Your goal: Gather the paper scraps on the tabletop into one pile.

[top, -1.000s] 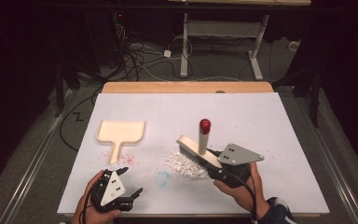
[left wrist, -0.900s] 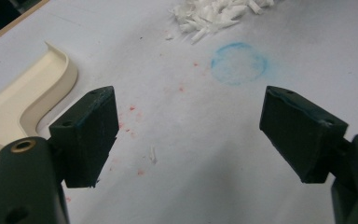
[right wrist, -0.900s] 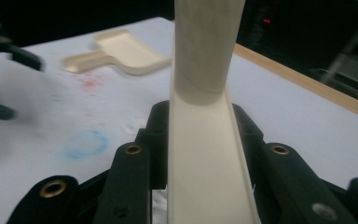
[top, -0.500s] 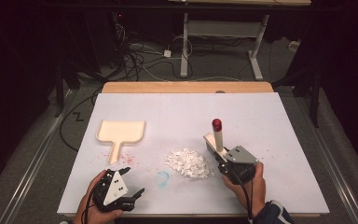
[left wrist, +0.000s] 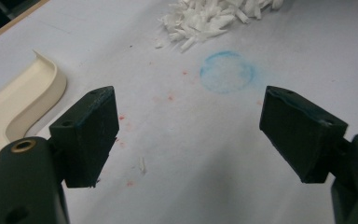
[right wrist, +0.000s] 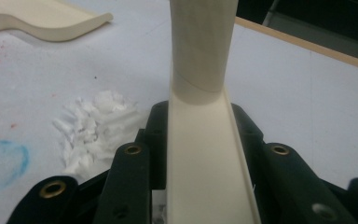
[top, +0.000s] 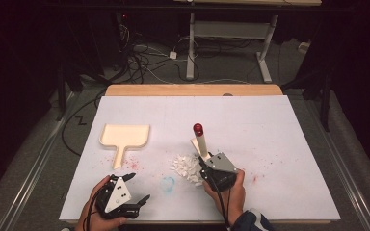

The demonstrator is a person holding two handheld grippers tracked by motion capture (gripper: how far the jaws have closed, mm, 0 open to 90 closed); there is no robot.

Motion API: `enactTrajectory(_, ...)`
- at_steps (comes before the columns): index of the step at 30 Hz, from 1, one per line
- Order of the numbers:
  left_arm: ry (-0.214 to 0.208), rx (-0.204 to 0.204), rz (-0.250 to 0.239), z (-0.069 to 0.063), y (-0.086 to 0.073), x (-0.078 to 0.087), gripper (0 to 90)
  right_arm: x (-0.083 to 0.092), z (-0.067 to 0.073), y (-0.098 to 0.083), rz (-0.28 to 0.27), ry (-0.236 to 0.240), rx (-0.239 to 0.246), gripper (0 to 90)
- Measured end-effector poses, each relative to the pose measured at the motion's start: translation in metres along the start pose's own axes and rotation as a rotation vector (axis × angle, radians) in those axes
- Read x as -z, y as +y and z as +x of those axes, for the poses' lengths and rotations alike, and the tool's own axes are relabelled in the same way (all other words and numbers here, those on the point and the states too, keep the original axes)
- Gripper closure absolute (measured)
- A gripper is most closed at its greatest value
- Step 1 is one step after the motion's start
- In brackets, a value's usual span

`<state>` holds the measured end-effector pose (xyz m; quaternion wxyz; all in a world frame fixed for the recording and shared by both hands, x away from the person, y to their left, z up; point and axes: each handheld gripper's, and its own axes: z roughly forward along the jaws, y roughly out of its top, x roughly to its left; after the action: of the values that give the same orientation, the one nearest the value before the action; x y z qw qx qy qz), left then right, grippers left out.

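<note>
I am gripping the brush [top: 200, 140] in my right gripper [top: 206, 166], jaws clenched on it, beside the white scraps [top: 187, 167] for sweeping. My left gripper [top: 139, 188] is waiting on the bench [top: 270, 125], jaws released, near the dustpan [top: 124, 136].

Readable text: none on any surface.
Table [top: 279, 125]: no print; only a hand-drawn blue ring [left wrist: 227, 72] and red specks.
Cream dustpan [top: 124, 135]: no label or brand.
Brush [top: 200, 140]: plain handle, no lettering.
Grey plates on the claws: dots only, no numbers.
</note>
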<state>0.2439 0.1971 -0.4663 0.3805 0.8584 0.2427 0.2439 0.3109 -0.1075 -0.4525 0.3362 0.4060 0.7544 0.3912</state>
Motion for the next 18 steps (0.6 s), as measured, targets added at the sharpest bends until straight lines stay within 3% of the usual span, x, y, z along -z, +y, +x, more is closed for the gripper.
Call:
enactTrajectory(7, 0.0, 0.004, 0.002, 0.0, 0.0, -0.001, 18.6, -0.004, -0.004, 0.01, -0.042, 0.009, -0.027, 68.0)
enactTrajectory(12, 0.001, 0.004, 0.012, -0.001, -0.001, -0.001, 18.6, 0.013, -0.029, 0.015, -0.064, 0.063, -0.061, 67.9)
enactTrajectory(18, 0.005, -0.004, 0.018, -0.002, 0.0, -0.001, 18.6, 0.044, -0.063, 0.009, -0.065, 0.116, -0.056, 67.9)
